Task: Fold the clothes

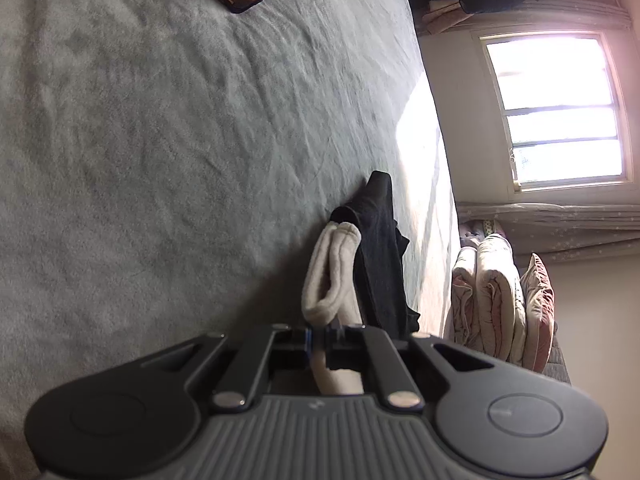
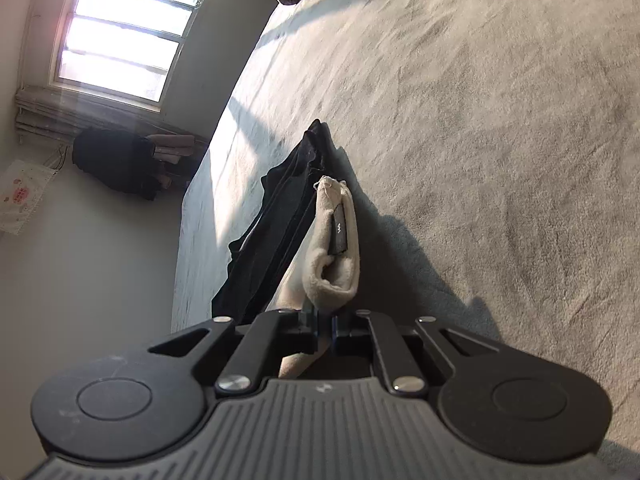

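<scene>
- The left gripper (image 1: 318, 338) is clamped narrow on a garment (image 1: 360, 260), black outside with a cream fleece lining, which stretches forward from its jaws above the grey bedspread (image 1: 160, 160).
- The right gripper (image 2: 324, 320) is likewise pinched tight on the same garment (image 2: 316, 220), near a small dark label (image 2: 340, 230) sewn into the fleece.
- The far tip of the cloth seems to touch the bedspread, but the contact is hard to judge.
- Risk: each pinch appears to take only a thin edge, so the thick fleece could slip out if the hands pull apart too hard.
- Risk: the layers are already bunched and rolled, so laying it down this way would likely trap creases.
- Neither view shows the whole garment; what kind it is cannot be told.
- The fingertips themselves are hidden by cloth, and the bright window (image 1: 560, 112) washes out the bed's far edge.
</scene>
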Action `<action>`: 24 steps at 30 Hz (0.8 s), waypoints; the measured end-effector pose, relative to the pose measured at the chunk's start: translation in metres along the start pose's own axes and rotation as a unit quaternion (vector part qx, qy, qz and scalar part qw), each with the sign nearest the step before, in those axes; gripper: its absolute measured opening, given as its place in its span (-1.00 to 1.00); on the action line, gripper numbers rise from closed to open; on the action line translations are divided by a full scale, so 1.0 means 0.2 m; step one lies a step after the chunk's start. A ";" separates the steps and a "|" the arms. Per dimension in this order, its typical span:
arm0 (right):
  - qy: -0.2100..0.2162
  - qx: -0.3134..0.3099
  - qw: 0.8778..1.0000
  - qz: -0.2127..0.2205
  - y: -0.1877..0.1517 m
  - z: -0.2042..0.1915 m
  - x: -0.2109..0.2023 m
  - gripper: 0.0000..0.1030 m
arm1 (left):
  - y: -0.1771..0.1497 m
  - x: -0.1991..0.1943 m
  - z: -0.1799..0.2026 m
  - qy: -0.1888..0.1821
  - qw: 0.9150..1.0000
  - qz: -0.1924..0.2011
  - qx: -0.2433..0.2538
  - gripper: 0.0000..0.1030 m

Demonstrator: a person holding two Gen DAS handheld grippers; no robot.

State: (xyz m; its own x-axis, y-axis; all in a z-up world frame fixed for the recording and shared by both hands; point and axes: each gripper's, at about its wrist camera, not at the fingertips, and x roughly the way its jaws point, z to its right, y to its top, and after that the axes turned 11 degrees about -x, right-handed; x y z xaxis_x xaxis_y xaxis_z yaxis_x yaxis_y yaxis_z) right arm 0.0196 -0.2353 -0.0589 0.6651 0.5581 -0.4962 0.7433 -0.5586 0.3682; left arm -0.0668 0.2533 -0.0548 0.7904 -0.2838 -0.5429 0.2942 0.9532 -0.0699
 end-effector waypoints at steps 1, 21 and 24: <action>-0.001 0.001 1.000 -0.003 -0.01 0.00 -0.02 -0.84 | 0.00 -0.02 -0.01 0.004 1.000 -0.005 0.001 -0.90; -0.014 0.005 0.998 -0.066 -0.25 0.33 -0.24 -0.58 | -0.02 -0.07 -0.31 0.018 0.980 -0.119 0.161 -0.51; 0.016 0.006 0.997 -0.071 -0.23 0.34 -0.25 -0.33 | 0.02 -0.06 -0.34 0.007 0.975 -0.145 0.167 -0.48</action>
State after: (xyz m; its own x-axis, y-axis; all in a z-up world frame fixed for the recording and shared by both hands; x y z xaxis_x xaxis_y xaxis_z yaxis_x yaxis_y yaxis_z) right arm -0.0531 -0.2803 -0.1044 0.5561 0.6510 -0.5167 0.8289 -0.4798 0.2876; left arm -0.1118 0.2679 -0.1047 0.6421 -0.5320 -0.5520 0.6641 0.7457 0.0537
